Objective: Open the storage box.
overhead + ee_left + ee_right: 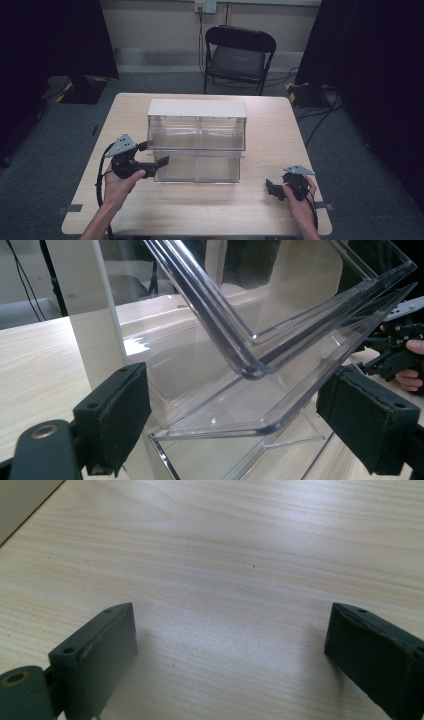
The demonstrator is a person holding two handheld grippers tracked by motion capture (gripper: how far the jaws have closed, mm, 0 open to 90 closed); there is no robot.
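A clear plastic two-tier bin cabinet [196, 135] with a white top stands in the middle of the wooden table [280, 130]. Both clear bins are tilted out towards me. In the left gripper view the lower bin's front rim [225, 429] lies in line between the wide-apart jaws, under the upper bin [280, 305]. My left gripper [157, 165] [235, 415] is open at the cabinet's left front corner; contact cannot be made out. My right gripper [272, 189] [230, 645] is open low over bare tabletop [225, 555] at the front right, and it shows again as the right gripper [395, 347] beyond the bins.
A black folding chair [239, 55] stands behind the table's far edge. Dark curtains hang at both sides, and cables run over the grey floor at the right. Bare tabletop lies in front of the cabinet and on both sides of it.
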